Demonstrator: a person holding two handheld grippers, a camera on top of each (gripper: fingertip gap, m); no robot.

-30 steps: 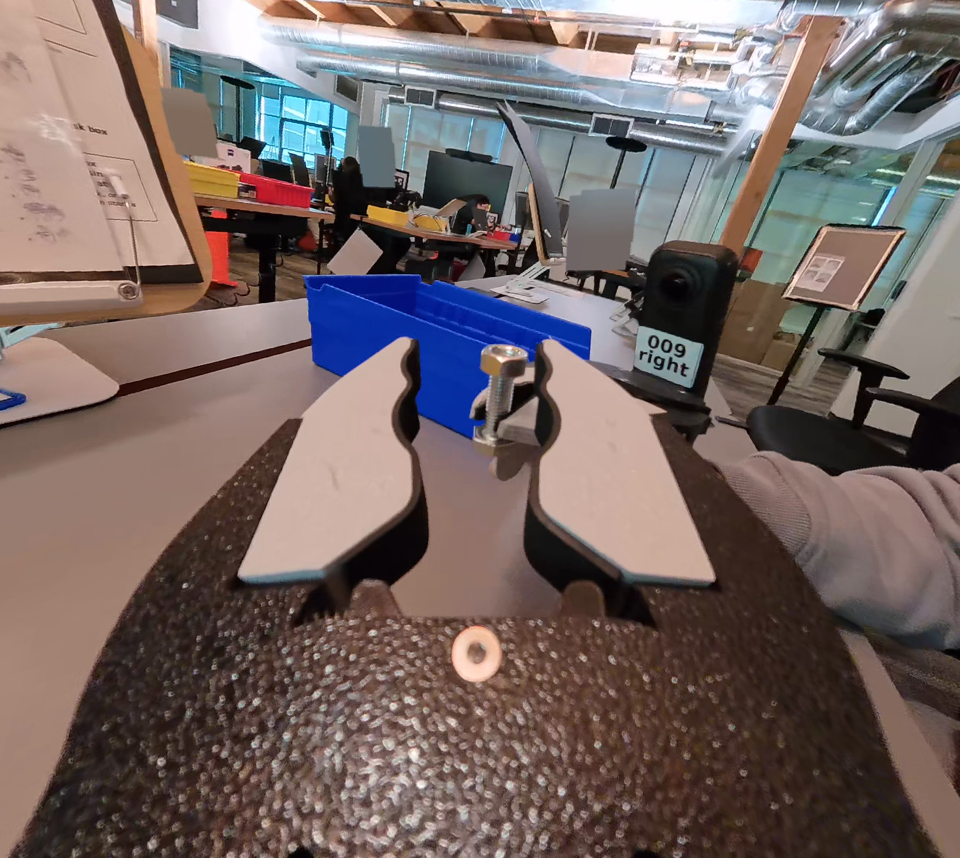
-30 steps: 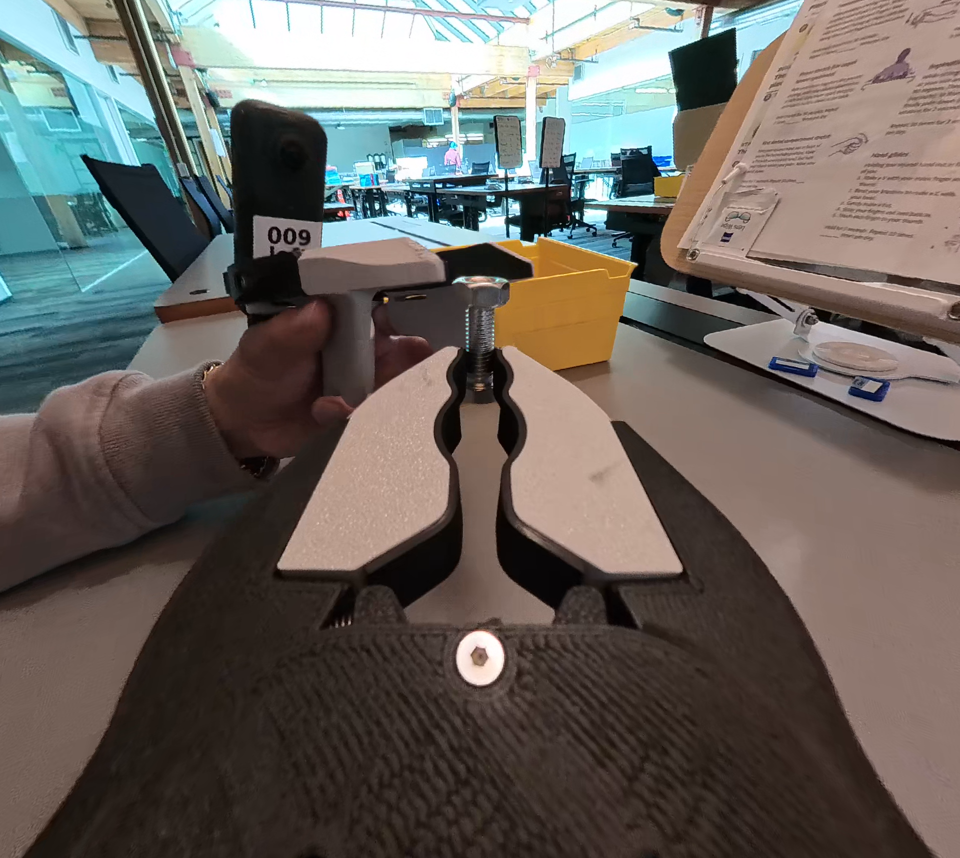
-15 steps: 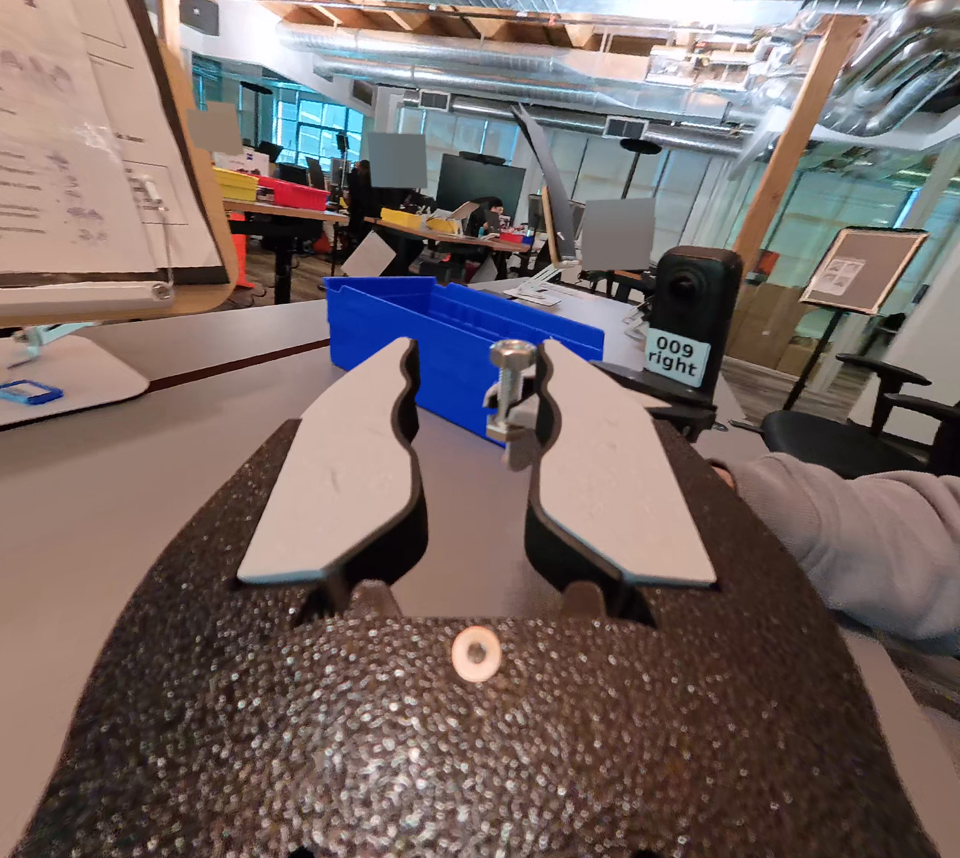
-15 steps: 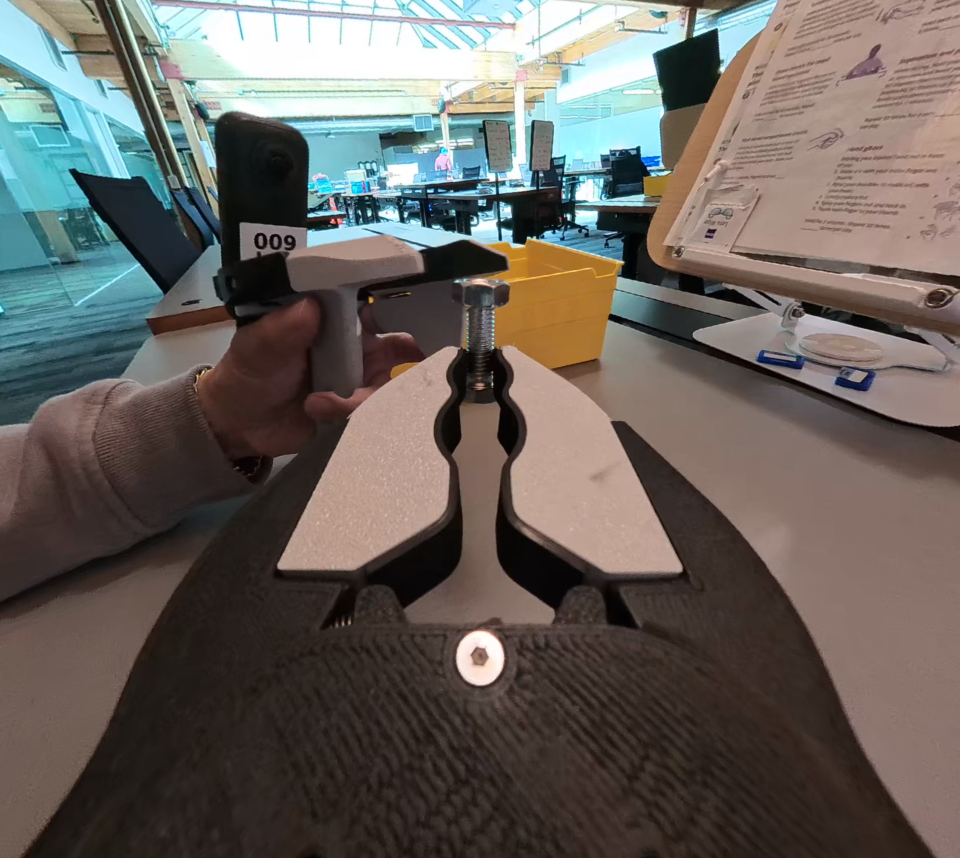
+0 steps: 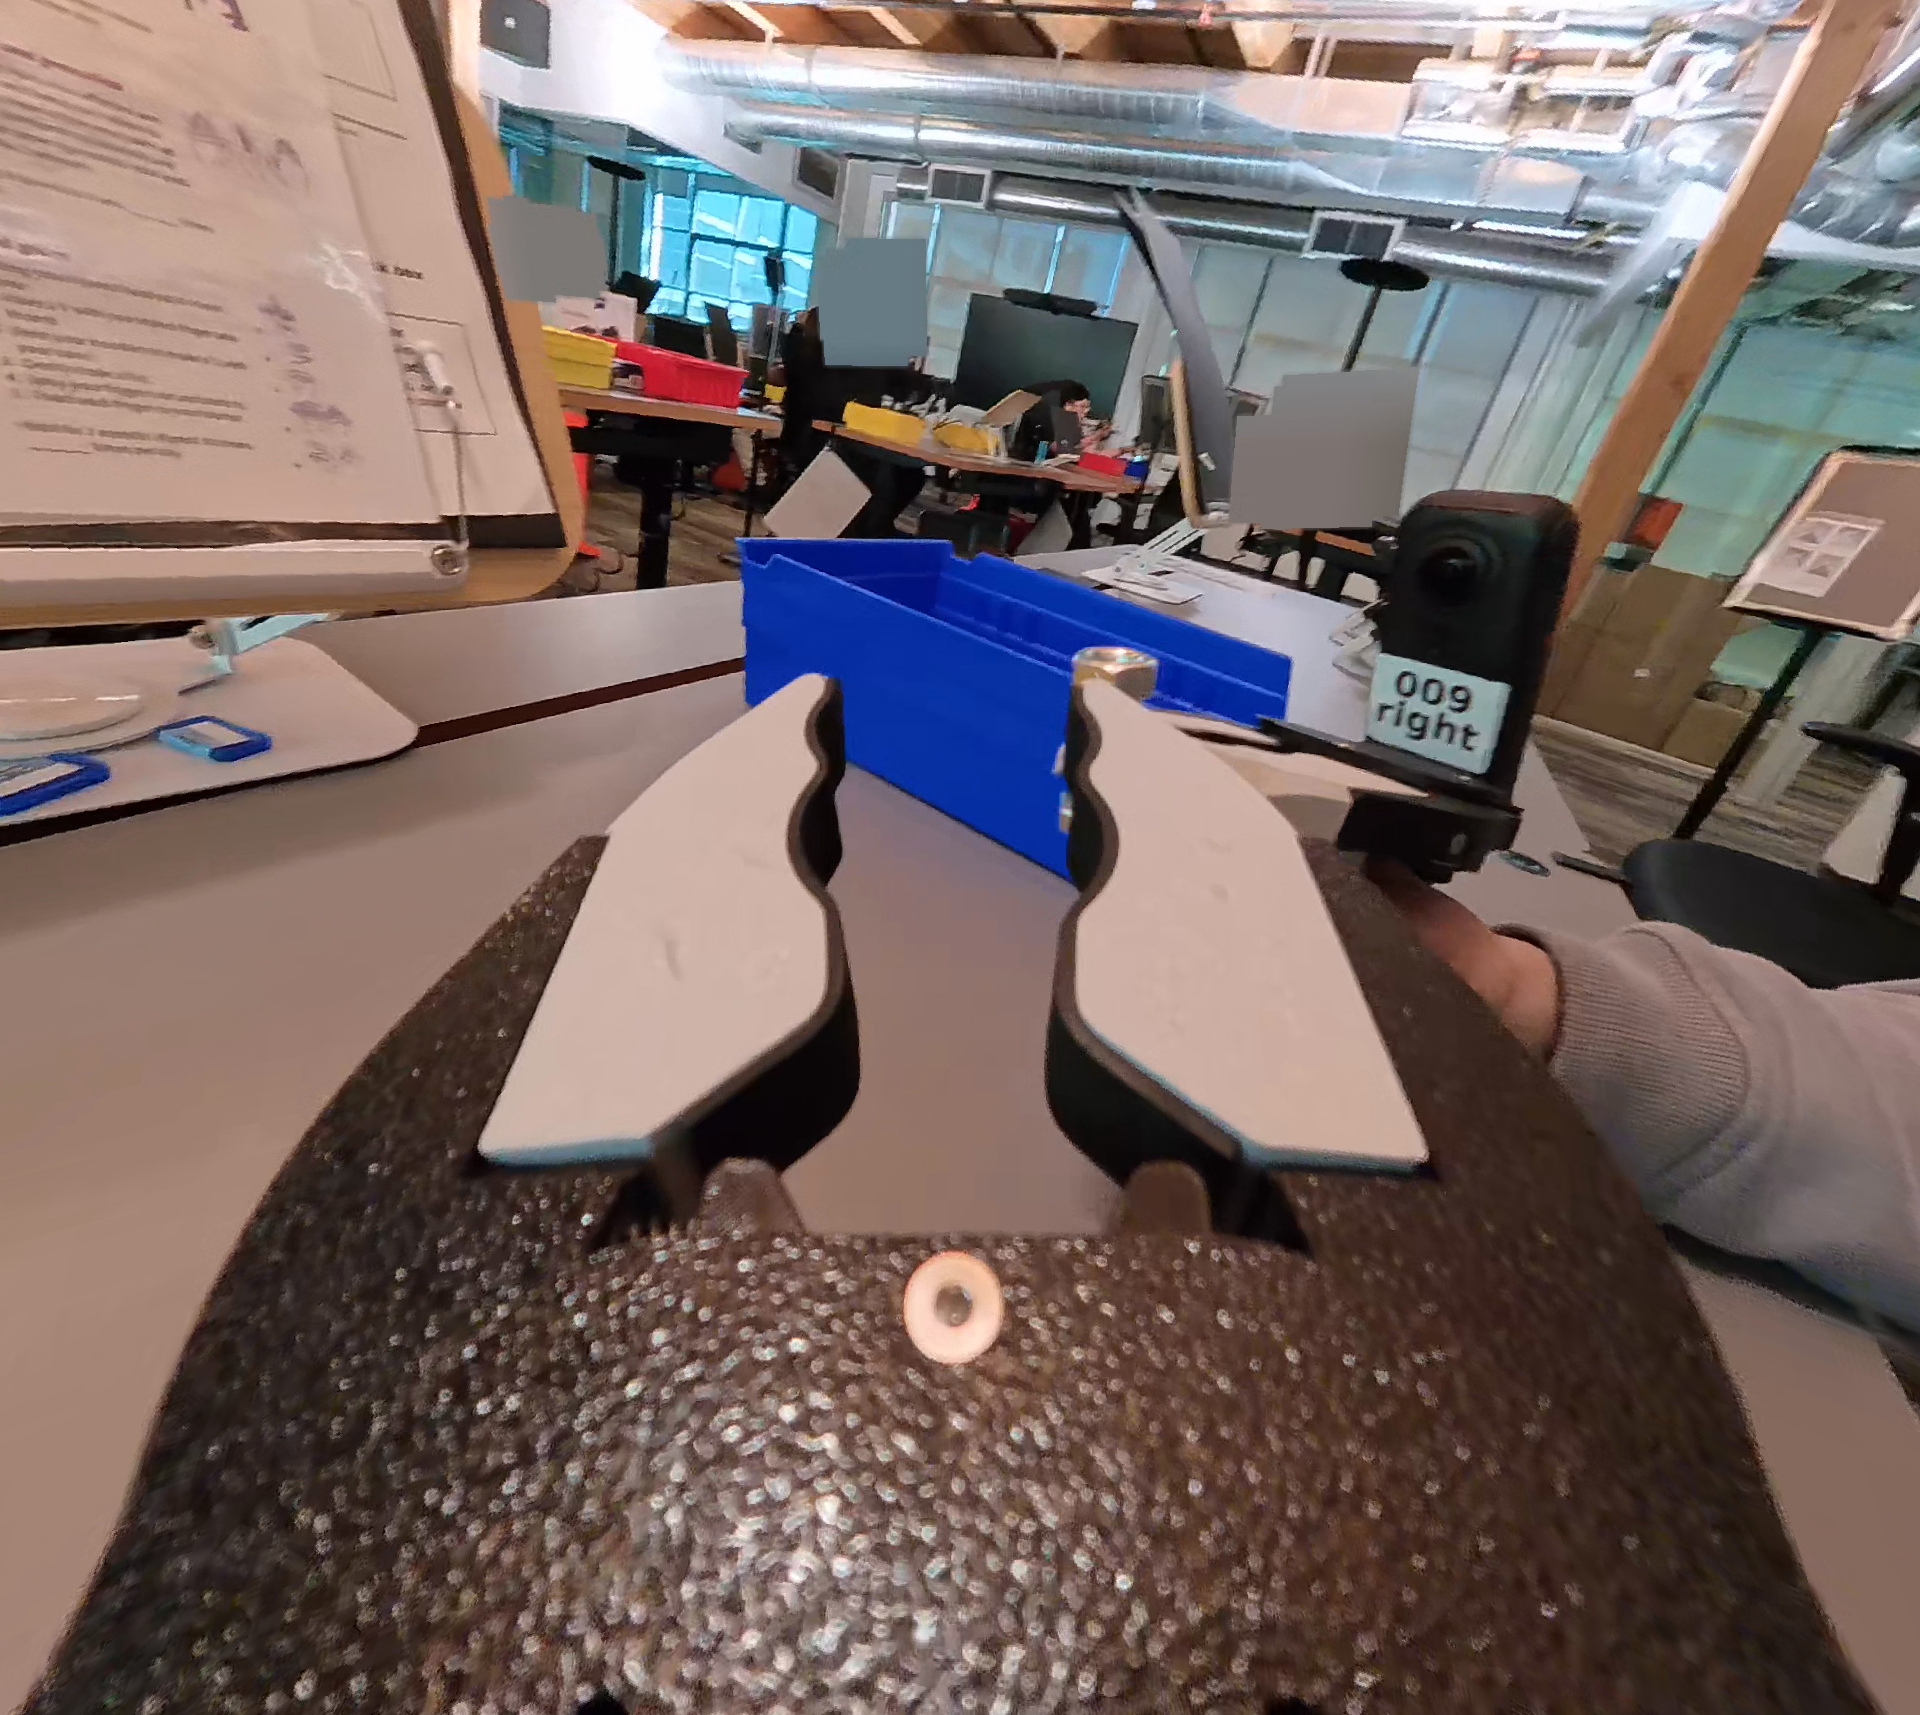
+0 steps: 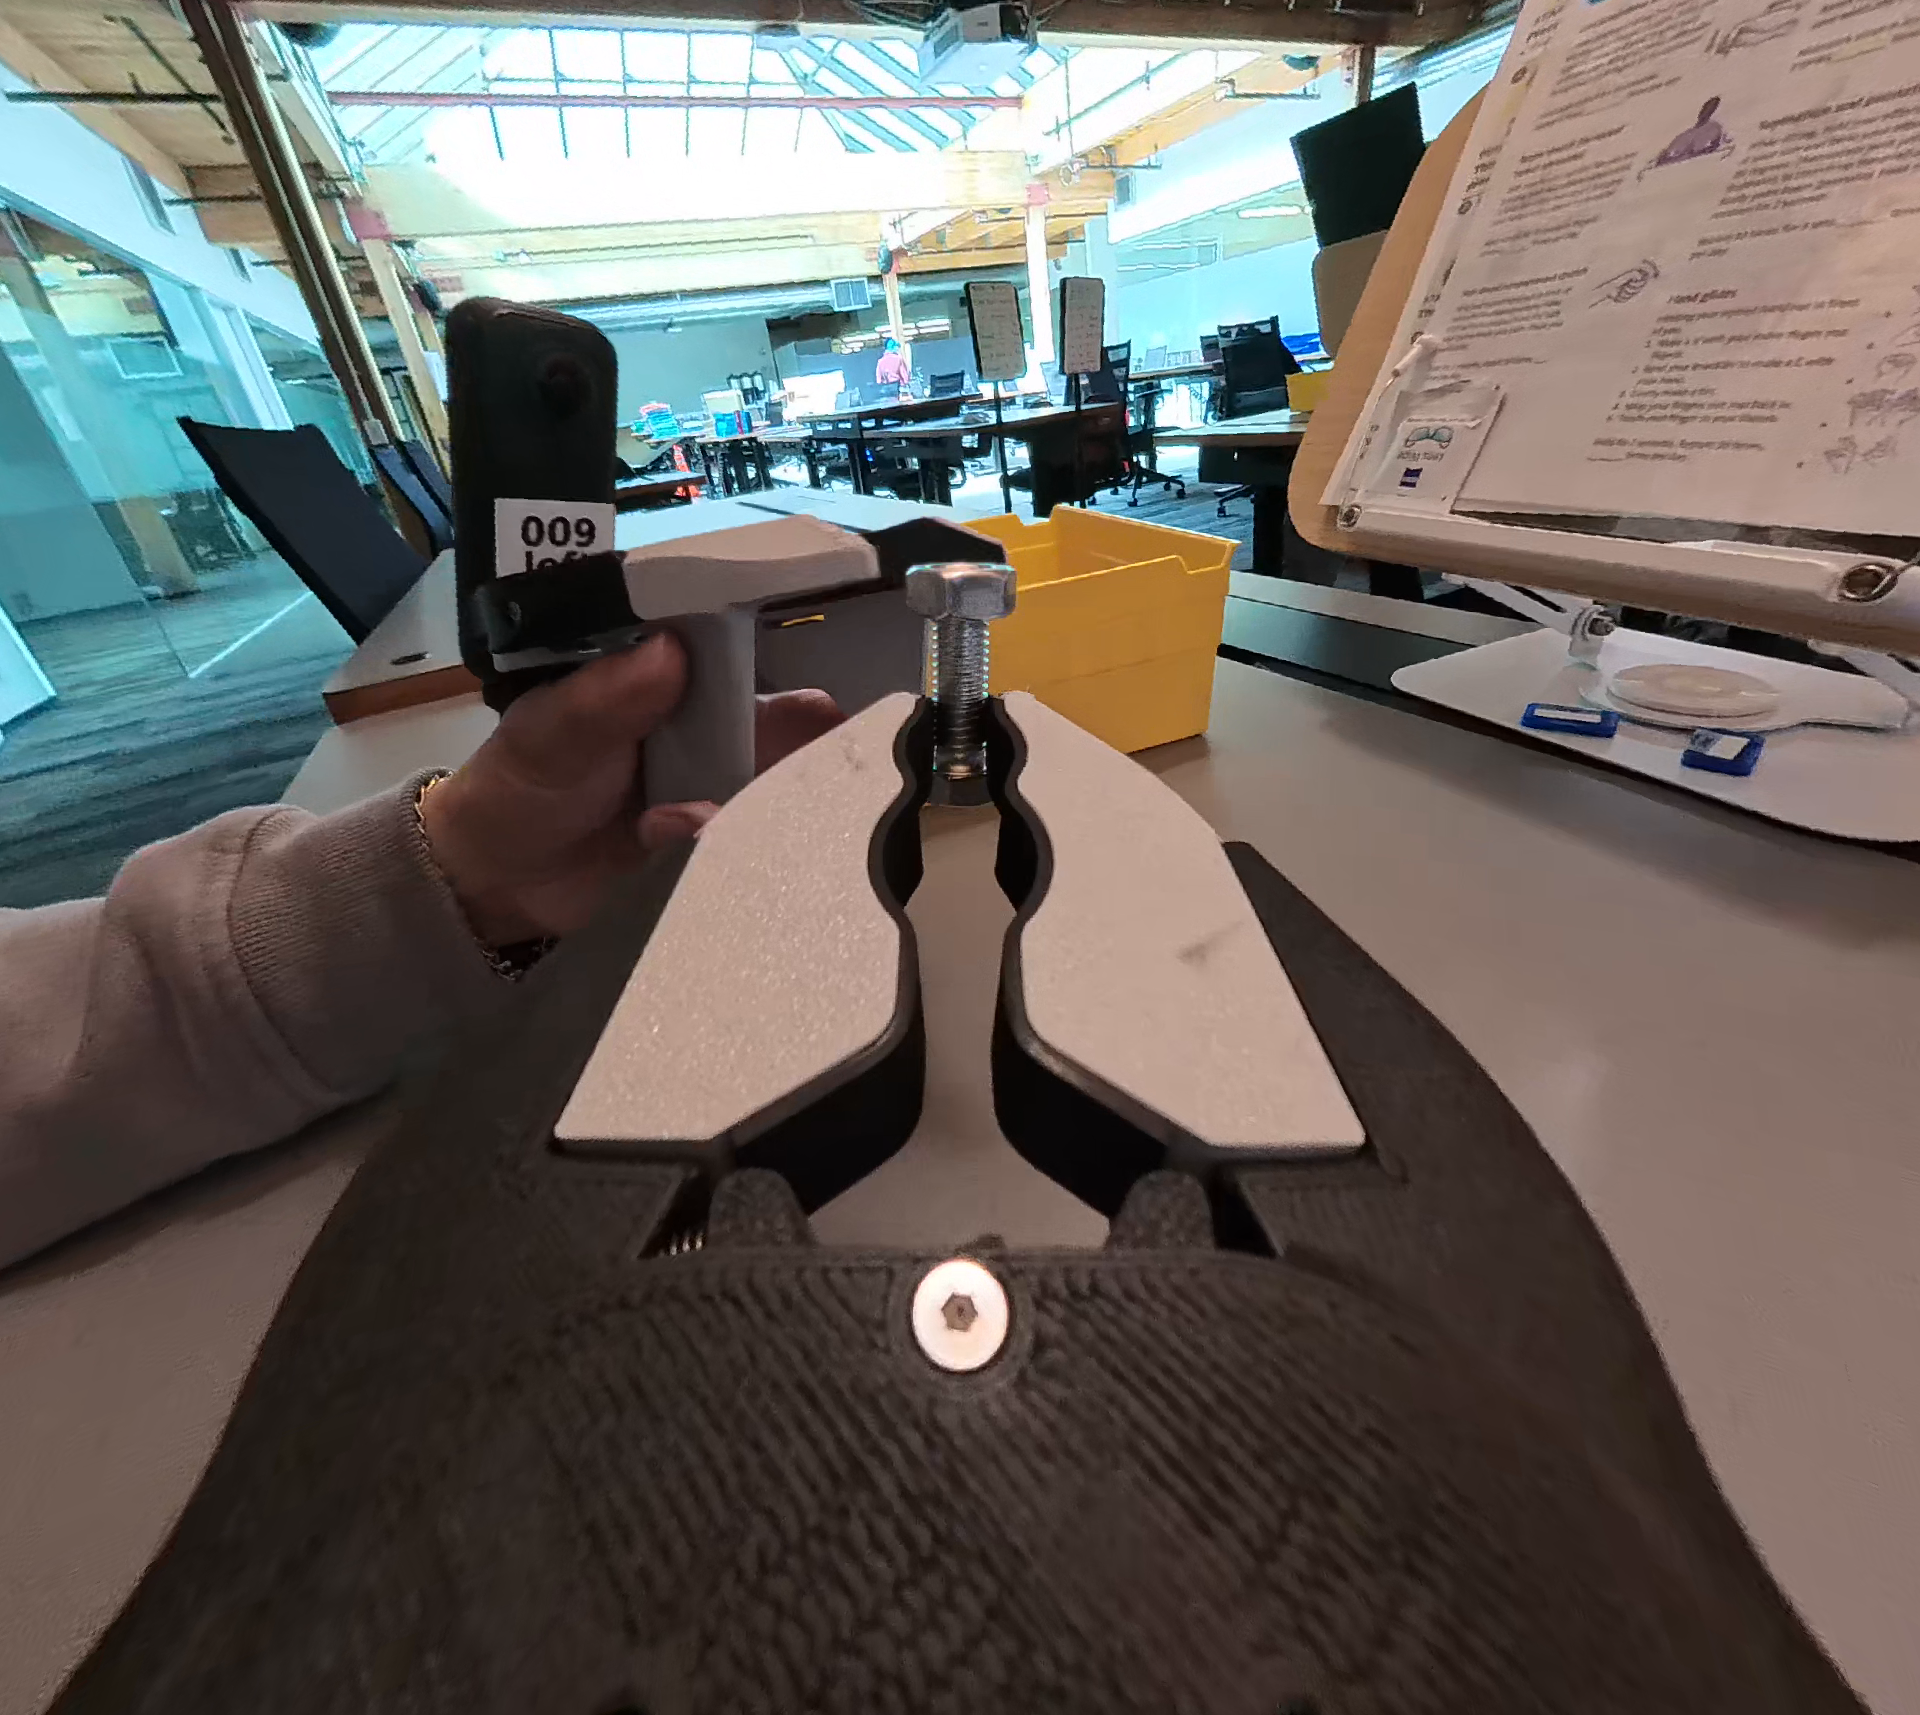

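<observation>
Right gripper point(image 6: 958, 735) clamped a silver bolt point(image 6: 960, 642) upright by its threaded shank, head up, above the grey worktop point(image 6: 1507, 938). Left gripper point(image 5: 951, 746) was open, nothing between its fingers, blue bin point(image 5: 935, 678) just beyond; yellow bin point(image 6: 1112, 616) behind the bolt

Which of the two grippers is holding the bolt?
The right gripper: its fingers clamp the upright bolt. The left gripper is open, with only the blue bin beyond its gap.

Open-plan office: desk rows point(image 6: 935, 439), monitors point(image 5: 1044, 351), exposed ducts point(image 5: 935, 76).
</observation>
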